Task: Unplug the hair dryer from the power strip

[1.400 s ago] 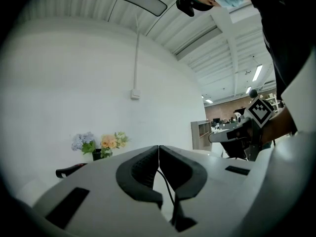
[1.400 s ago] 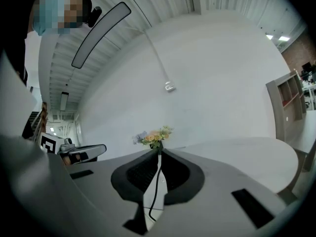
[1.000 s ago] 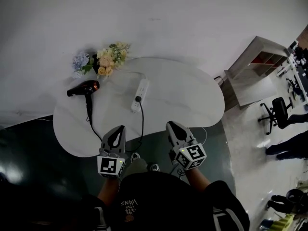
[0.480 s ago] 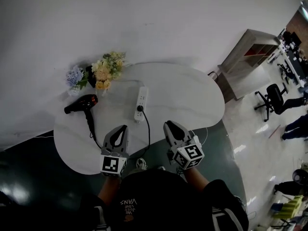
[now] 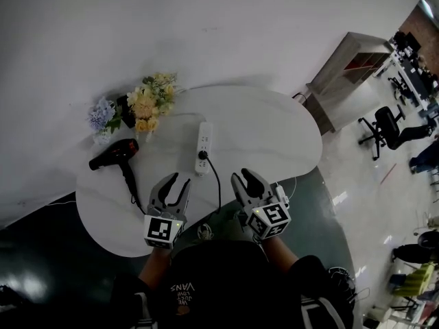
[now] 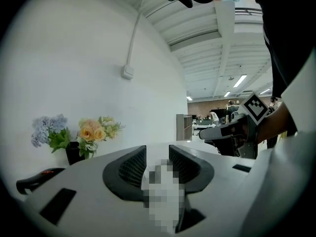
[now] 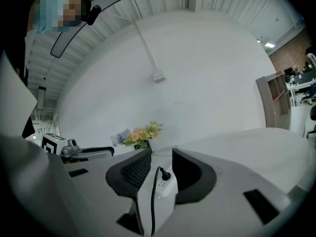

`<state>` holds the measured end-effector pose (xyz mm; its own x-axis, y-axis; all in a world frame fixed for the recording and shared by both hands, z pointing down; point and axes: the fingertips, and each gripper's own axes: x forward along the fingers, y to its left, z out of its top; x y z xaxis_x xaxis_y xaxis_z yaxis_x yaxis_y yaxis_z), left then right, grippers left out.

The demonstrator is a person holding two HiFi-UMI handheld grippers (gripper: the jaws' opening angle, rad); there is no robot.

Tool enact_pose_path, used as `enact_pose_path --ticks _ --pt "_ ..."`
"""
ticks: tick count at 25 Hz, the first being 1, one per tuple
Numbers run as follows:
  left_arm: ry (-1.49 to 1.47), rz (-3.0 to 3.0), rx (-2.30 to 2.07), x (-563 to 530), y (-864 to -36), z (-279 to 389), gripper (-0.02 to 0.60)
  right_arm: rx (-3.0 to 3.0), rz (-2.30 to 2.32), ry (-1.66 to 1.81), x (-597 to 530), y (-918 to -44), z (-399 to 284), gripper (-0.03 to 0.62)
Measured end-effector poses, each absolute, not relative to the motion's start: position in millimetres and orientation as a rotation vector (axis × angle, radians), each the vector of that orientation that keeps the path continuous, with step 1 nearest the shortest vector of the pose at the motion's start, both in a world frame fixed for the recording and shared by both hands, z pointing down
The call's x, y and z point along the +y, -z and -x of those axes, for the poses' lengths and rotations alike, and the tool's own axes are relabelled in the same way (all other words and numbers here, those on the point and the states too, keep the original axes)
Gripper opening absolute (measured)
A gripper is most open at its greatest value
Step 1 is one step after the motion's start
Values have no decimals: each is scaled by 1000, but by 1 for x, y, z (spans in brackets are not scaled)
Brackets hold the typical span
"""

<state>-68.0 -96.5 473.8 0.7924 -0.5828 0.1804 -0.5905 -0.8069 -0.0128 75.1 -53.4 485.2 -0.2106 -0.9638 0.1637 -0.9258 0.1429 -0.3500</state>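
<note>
Hair dryer [image 5: 115,153] (black, reddish barrel) lies on its side at the left of the white table [image 5: 274,136], just in front of the flowers [image 5: 147,101] by the wall. Its black cord [image 5: 218,184] leaves the handle, runs to the table's near edge, then comes back up between the two grippers to the plug [image 5: 203,155]. The plug is seated in the near end of the white power strip [image 5: 204,139], which lies mid-table with its long side running away from the person.

Left gripper [image 5: 177,181]: released, jaws have just been opening, nothing between the pads. It hangs over the near part of the table, well short of the strip, with the dryer off to its left.

Right gripper [image 7: 161,157]: also released, jaws have just been opening, and it holds nothing. In the right gripper view the strip and plug sit framed in the gap between the jaws, ahead of them and not touched. Both grippers point roughly level toward the wall.
</note>
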Motion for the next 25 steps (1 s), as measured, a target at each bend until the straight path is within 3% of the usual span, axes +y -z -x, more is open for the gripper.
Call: enact_pose_path --ticks 7,14,25 --pt "-354 -2864 -977 -111 -506 59 212 2361 1883 631 -75 -503 -81 158" --pt "-447 -2782 -1020 -122 -538 43 276 2518 1795 663 -101 -518 -86 163" --pt "-590 -2606 -1119 -132 -589 21 318 2815 1636 703 -134 -555 -95 180"
